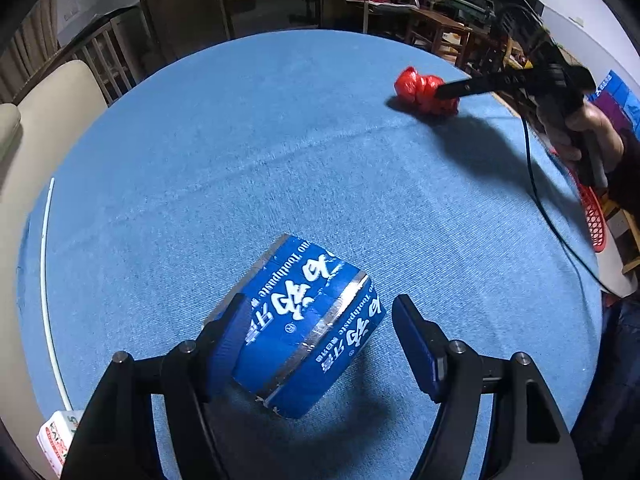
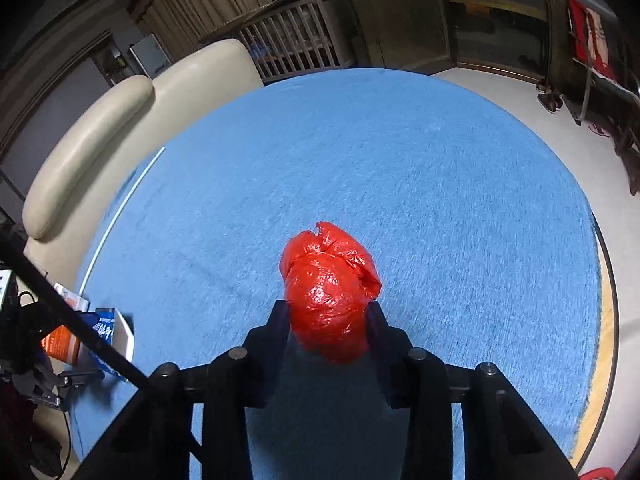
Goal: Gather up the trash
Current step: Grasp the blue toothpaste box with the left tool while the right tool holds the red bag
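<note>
Trash-wise, the red bag [image 2: 330, 296] sits dead ahead between my right claw [image 2: 327, 320] pads, squeezed from both sides on the blue table [image 2: 440, 184]. Toothpaste box [image 1: 304, 328] lies slanted inside my wide left claw [image 1: 320, 344], touching one pad.

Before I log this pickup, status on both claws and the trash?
Right claw shut on red bag. Left claw open around blue toothpaste box, one pad touching. Nothing in the way.
</note>
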A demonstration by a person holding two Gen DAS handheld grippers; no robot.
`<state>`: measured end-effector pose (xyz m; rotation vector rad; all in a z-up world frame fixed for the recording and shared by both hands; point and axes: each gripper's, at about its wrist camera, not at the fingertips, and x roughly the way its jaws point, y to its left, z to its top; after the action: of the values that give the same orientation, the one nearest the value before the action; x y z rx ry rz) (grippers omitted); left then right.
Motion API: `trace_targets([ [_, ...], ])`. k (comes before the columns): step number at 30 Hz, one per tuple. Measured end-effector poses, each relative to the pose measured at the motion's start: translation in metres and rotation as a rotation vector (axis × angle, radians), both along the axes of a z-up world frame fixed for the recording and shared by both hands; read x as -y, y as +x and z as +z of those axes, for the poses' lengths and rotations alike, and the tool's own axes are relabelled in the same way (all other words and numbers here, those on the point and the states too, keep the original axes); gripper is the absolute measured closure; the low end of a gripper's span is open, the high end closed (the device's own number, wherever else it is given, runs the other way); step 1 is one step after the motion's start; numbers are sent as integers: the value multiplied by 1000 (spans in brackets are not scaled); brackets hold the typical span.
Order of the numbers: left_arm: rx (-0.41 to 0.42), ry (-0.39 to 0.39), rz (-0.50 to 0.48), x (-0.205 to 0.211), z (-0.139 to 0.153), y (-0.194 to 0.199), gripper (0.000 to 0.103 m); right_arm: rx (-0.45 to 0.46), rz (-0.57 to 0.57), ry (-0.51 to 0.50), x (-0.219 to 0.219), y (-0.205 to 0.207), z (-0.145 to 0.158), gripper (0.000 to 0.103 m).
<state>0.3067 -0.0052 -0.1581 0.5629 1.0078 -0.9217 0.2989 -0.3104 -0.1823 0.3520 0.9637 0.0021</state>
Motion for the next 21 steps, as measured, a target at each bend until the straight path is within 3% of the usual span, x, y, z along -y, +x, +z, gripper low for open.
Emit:
trace_targets([
  [3,18,10,-13,-3,6,1,29,9,9,9,-1,-12,2,63],
  [6,-35,44,-28,-2,2,7,29,13,10,47,-2,-22,1,63],
  [10,-18,95,-63,4,-4,13,29,17,17,80,-9,-36,1,63],
  [17,36,81,-88,14,4,18,29,39,19,142,-14,-60,3,63],
  [21,32,129,-120,18,-3,14,29,46,24,157,-19,-70,3,63],
])
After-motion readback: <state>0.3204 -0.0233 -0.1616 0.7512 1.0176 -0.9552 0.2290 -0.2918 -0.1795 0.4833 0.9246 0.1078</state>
